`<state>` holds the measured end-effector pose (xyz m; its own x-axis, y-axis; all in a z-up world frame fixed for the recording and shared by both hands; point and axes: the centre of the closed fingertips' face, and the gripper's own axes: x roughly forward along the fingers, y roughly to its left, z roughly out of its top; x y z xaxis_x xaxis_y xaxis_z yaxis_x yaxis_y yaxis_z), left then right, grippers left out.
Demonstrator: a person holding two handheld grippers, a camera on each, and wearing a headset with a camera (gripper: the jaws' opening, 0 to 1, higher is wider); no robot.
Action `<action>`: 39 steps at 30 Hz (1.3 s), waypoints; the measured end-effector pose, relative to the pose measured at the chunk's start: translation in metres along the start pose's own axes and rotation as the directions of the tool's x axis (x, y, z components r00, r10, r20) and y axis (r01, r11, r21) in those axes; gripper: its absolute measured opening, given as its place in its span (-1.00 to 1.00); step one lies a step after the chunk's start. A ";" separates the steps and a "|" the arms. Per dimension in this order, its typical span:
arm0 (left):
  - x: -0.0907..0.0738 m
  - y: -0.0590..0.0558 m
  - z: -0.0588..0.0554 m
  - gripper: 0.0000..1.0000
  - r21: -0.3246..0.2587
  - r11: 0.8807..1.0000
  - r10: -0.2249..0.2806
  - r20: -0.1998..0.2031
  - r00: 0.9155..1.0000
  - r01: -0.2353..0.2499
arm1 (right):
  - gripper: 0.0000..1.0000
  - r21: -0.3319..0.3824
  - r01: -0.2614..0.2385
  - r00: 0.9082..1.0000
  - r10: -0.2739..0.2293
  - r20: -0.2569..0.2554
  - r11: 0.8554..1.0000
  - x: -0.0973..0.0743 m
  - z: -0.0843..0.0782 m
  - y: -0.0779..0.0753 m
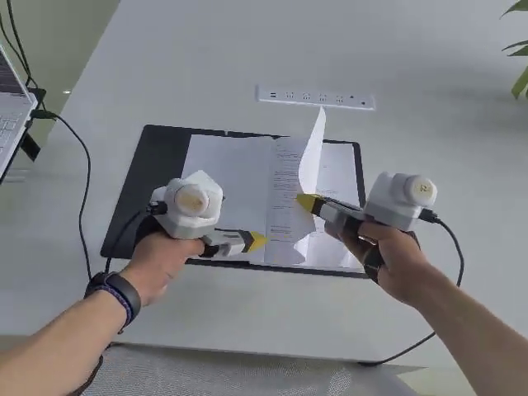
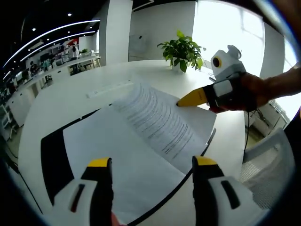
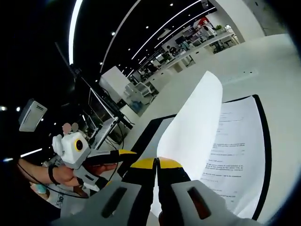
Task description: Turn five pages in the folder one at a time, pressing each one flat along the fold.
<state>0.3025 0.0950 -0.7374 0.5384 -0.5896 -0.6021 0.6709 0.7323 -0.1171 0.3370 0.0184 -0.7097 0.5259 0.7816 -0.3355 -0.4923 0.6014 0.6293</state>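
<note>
While the right gripper has its jaws clenched on the near edge of one page, this page stands up, curved, over the middle of the open folder. The black folder lies flat on the white table, with a power strip just beyond its far edge. At the near edge of the folder, left of the lifted page, the left gripper has its jaws released, wide apart. Both grippers are near each other but not touching.
</note>
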 end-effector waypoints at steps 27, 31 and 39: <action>-0.077 0.067 -0.048 0.41 -0.091 0.989 0.116 0.023 0.993 -0.113 | -1.00 -0.068 -0.125 0.982 0.113 -0.153 0.990 0.104 -0.037 0.076; -0.085 0.077 -0.054 0.41 -0.101 0.987 0.129 0.022 0.991 -0.126 | -1.00 -0.052 -0.123 0.977 0.112 -0.182 0.991 0.122 -0.046 0.079; -0.093 0.078 -0.066 0.41 -0.134 0.981 0.144 0.028 0.989 -0.139 | -1.00 -0.050 -0.117 0.962 0.101 -0.253 0.992 0.152 -0.071 0.084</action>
<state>0.2711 0.2292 -0.7430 0.6435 -0.4870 -0.5905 0.5146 0.8464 -0.1372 0.3261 0.1991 -0.7573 0.2810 0.8548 -0.4364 -0.5845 0.5131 0.6286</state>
